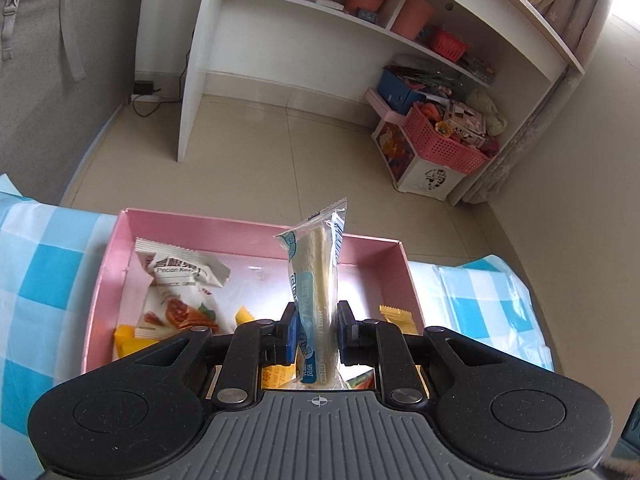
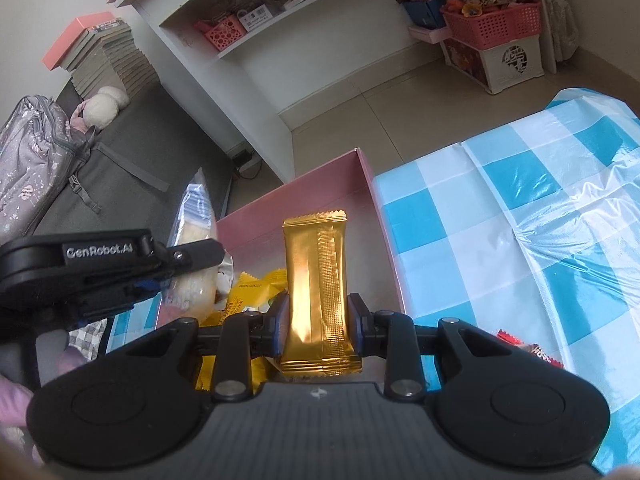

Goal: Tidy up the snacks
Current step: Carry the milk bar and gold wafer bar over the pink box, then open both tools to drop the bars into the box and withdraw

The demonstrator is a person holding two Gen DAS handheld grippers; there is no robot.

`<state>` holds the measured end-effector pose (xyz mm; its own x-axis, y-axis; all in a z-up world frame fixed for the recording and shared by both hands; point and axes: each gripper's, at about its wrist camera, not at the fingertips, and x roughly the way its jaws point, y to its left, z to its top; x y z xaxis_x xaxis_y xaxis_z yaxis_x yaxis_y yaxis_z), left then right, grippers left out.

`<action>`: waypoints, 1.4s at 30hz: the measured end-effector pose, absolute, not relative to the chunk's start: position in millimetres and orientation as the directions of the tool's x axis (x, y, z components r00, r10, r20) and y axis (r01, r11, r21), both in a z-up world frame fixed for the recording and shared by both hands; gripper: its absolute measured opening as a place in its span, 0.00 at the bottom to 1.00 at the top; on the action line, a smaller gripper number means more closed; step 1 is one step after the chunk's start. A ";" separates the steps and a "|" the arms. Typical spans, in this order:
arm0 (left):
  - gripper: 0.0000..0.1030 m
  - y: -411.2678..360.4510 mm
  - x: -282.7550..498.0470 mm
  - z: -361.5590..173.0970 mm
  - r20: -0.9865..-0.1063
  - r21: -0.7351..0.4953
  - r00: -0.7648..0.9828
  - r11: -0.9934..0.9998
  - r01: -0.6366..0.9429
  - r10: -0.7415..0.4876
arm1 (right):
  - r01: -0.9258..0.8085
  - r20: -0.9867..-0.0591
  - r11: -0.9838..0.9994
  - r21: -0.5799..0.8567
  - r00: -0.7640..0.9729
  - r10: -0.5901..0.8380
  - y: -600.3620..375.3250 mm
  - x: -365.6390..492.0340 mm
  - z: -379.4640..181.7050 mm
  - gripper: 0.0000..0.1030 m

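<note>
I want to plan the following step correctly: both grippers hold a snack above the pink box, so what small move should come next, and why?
Probably lower the left gripper a little and release its clear-wrapped roll into the pink box. It already hangs over the bare middle of the box, beside the pecan packet. The right gripper, shut on the gold packet, could follow.

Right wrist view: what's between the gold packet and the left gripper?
Yellow packets in the pink box lie between gold packet and left gripper.

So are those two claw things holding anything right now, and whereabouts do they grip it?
Yes. The left gripper pinches a clear-wrapped cream stick snack near its lower end; the right gripper clamps a gold wrapped bar low on its sides.
</note>
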<state>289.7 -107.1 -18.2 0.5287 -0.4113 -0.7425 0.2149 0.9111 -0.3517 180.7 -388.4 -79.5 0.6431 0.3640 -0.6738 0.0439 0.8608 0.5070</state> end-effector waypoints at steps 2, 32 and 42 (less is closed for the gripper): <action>0.16 -112.3 294.2 -22.9 -0.743 -0.345 0.531 0.913 0.217 -0.407 | 0.049 -0.674 0.861 0.506 0.645 0.360 -388.8 181.0 -80.0 0.27; 0.77 -81.0 228.3 8.3 -0.741 -0.276 0.553 0.923 0.266 -0.381 | 0.030 -0.654 0.904 0.427 0.700 0.286 -405.8 154.5 -31.5 0.78; 0.90 -48.1 162.8 18.0 -0.770 -0.190 0.557 0.945 0.265 -0.311 | 0.011 -0.685 0.940 0.340 0.688 0.239 -396.0 117.7 -15.6 0.89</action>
<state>162.8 -48.1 18.0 0.5571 -0.3110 -0.7700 0.2654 0.9453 -0.1897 117.7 -396.0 -15.6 0.6881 0.2391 -0.6851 0.0114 0.9405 0.3396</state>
